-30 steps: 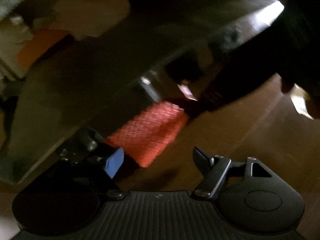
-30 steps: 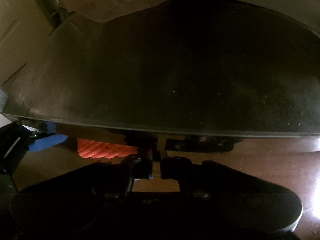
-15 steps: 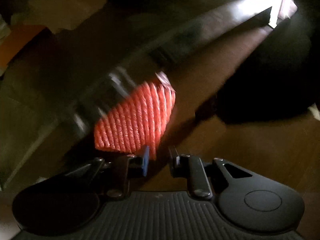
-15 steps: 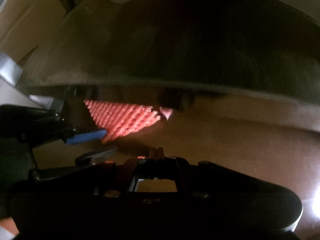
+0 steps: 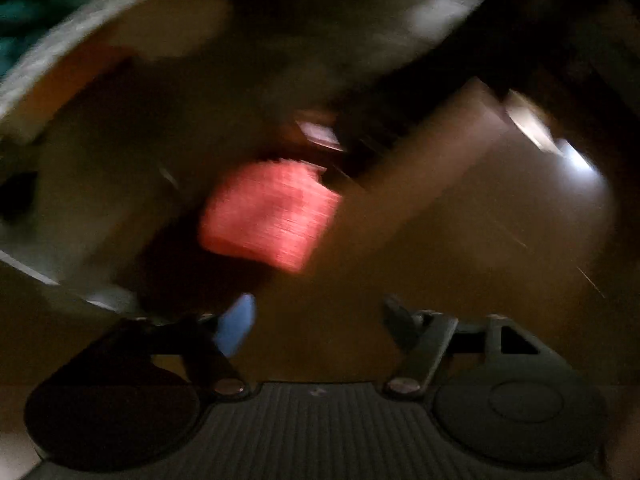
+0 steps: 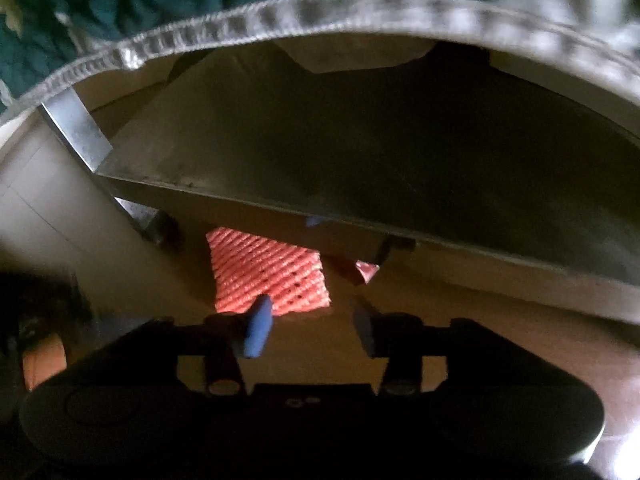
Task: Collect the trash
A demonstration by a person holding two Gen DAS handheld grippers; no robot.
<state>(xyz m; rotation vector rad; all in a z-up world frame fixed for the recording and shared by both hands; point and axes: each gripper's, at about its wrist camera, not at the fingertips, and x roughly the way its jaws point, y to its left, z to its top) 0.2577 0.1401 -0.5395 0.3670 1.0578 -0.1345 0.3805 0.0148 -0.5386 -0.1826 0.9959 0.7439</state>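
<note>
Red mesh [image 5: 272,212]: smeared by motion in left view; far edge hidden under grey panel [image 6: 360,168] in right view. Pink scrap [image 6: 367,270]: partly hidden by the panel, kind unclear.

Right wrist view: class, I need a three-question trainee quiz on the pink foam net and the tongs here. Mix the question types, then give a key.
1. True or false: the pink ribbed foam net lies partly under the edge of the dark flat metal shelf.
2. The right tongs are: A) clamped on the net B) opening, nothing gripped C) holding a can.
3. Fill in: the floor under the net is ____ in colour.

Key: 1 true; 2 B; 3 brown.
</note>
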